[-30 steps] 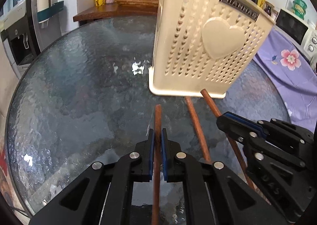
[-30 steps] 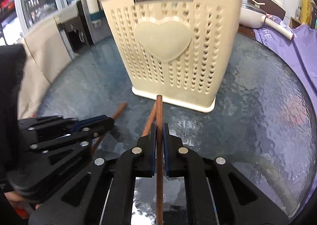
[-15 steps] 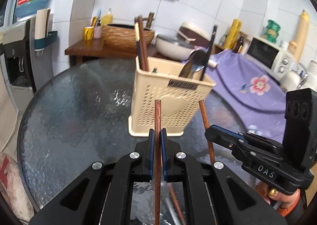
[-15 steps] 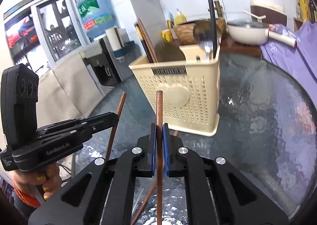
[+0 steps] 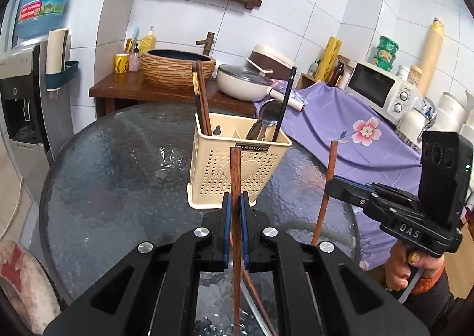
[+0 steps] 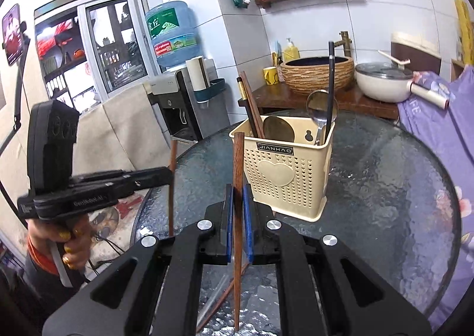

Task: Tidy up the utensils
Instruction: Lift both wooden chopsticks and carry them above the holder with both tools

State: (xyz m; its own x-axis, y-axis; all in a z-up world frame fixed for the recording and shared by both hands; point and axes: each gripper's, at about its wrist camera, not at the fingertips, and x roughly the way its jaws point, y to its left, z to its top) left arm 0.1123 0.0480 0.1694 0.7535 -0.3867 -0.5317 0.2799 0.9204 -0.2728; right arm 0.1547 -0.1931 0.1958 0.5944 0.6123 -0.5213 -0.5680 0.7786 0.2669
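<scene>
My left gripper (image 5: 236, 208) is shut on a brown wooden chopstick (image 5: 235, 170) that stands nearly upright, above the round glass table (image 5: 118, 188). My right gripper (image 6: 238, 208) is shut on a second upright chopstick (image 6: 238, 164). Each shows in the other's view: the right gripper (image 5: 328, 185) with its chopstick (image 5: 324, 211), the left gripper (image 6: 170, 174) with its chopstick (image 6: 171, 205). Ahead stands the cream perforated utensil holder (image 5: 213, 170) (image 6: 284, 176), holding dark chopsticks (image 5: 203, 99), a metal spoon (image 5: 268, 116) and a black handle. One more chopstick (image 6: 225, 297) lies on the glass below.
A water dispenser (image 5: 20, 99) stands to the left of the table. Behind it a wooden counter carries a woven basin (image 5: 177, 69) and a white pan (image 5: 246, 81). Purple floral cloth (image 5: 355, 131) and a microwave (image 5: 382, 90) fill the right side. A person's hand (image 5: 414, 265) holds the right gripper.
Both grippers have risen from the table with their chopsticks and tilted up. The holder now looks smaller and farther, and the room behind has come into view.
</scene>
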